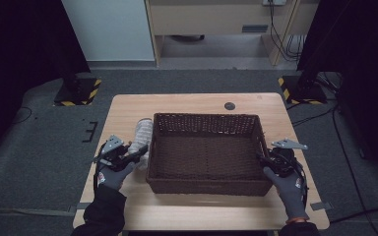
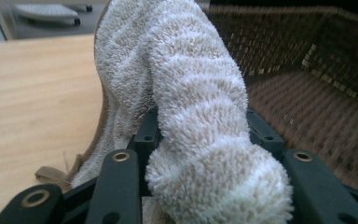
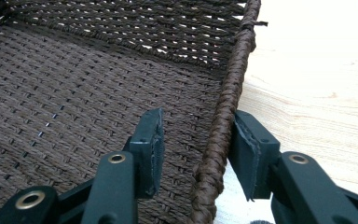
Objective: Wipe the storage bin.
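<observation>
Grey carpet surrounds a light wooden table (image 1: 128, 110), and dark curtains close off both sides of the room. On the table stands a brown wicker basket (image 1: 206, 120), rectangular, its woven floor bare.

My left gripper (image 1: 120, 153) sits at the basket's left side. Its jaws are partly closed and pressed on a rolled white towel (image 2: 200, 116); in the left gripper view the terry roll fills the gap between them, bulging past the pads toward the camera. The high view shows the towel (image 1: 141, 135) just outside the basket's left wall, running away from me along it, close to the wicker. Whether towel and wall touch I cannot tell. A tan hem and a small tag lie on the wood below the roll.

My right gripper (image 1: 274, 160) is at the basket's right wall, near the front corner. Its jaws straddle the braided rim (image 3: 223, 121): one pad stands inside over the woven floor, well clear of the rim, the other outside over the table, just beside it. The jaws stand roughly half open and have no clamp on the wicker.
</observation>
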The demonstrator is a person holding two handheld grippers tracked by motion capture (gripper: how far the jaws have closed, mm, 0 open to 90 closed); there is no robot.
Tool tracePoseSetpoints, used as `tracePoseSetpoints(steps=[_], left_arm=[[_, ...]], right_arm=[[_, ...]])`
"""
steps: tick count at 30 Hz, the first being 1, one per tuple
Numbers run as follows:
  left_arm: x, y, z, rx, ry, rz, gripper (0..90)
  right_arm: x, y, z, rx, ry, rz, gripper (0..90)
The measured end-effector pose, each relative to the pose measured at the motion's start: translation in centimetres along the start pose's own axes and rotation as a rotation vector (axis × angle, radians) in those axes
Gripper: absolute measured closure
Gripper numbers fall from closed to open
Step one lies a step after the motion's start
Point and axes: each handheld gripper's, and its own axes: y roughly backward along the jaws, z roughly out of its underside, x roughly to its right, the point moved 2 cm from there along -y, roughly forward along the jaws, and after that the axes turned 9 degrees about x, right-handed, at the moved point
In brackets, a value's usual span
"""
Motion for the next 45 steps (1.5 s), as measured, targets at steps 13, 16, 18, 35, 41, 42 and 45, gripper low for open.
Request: tracePoseSetpoints(steps=[13, 16, 18, 35, 41, 42, 45], left_arm=[[0.0, -2.8, 3.7, -0.231, -0.102, -0.025, 55.2], [0.0, -2.8, 3.7, -0.237, -0.102, -0.028, 55.2], [-0.2, -2.1, 3.3, -0.208, -0.081, -0.027, 55.1], [0.8, 1.1, -0.8, 0.035, -0.024, 0.012, 55.5], [0.0, 0.9, -0.3, 0.031, -0.004, 0.004, 55.3], [0.1, 1.1, 0.0, 0.019, -0.011, 0.005, 55.3], [0.6, 1.6, 0.8, -0.012, -0.029, 0.009, 55.2]], right_arm=[[0.1, 0.0, 0.0, 0.001, -0.002, -0.009, 54.9], [0.1, 0.0, 0.0, 0.002, -0.001, -0.01, 54.8], [0.1, 0.0, 0.1, 0.002, -0.004, -0.01, 54.8], [-0.3, -0.1, 0.1, 0.013, -0.02, 0.012, 55.1], [-0.9, -0.4, 0.0, 0.011, 0.004, 0.031, 53.7], [-0.9, -0.4, 0.0, 0.012, -0.002, 0.027, 53.3], [-0.7, -0.3, 0.0, 0.012, -0.009, 0.011, 52.1]])
